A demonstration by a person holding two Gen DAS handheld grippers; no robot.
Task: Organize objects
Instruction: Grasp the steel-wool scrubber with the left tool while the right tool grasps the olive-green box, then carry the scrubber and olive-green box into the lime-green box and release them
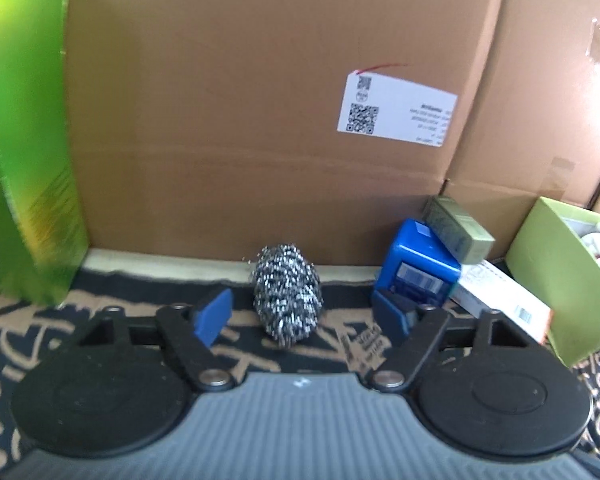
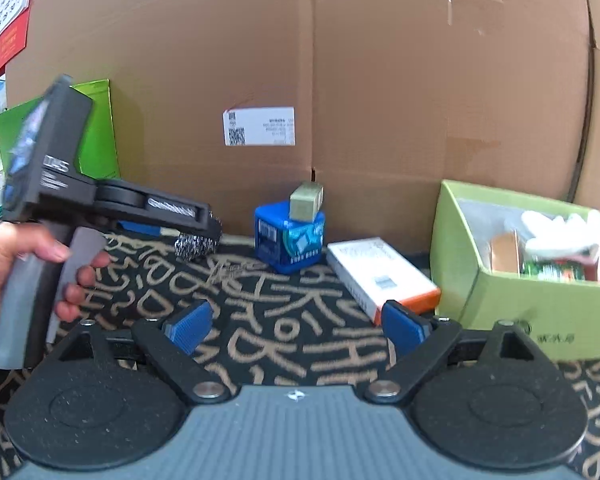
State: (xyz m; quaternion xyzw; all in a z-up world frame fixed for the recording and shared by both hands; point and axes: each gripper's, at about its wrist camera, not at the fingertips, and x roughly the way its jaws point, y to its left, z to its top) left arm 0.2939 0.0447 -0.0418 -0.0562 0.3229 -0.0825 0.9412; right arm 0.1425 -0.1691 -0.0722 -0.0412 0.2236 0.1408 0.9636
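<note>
Steel-wool scourer [image 1: 287, 295] lies on the patterned cloth [image 1: 100, 320] of the tabletop in the left wrist view, at twelve o'clock from the left hand-held gripper [image 1: 304, 316], between its blue fingers [image 1: 212, 316] and a little ahead of them; the jaws stand spread and the pads do not touch it. At two o'clock a blue box [image 1: 418, 268] carries a tilted olive box [image 1: 458, 228], with a white and orange carton [image 1: 500, 300] and a green bin [image 1: 560, 280] farther right. A green package [image 1: 28, 152] leans at ten o'clock against the cardboard wall [image 1: 260, 120]. In the right wrist view, the right hand-held gripper [image 2: 296, 330] is spread wide over bare cloth, holding nothing. At ten o'clock a hand [image 2: 16, 268] grips the left tool over the scourer [image 2: 196, 245]. The blue box [image 2: 290, 240] sits at twelve o'clock, the carton [image 2: 380, 276] at one, the bin [image 2: 520, 292] at two.
</note>
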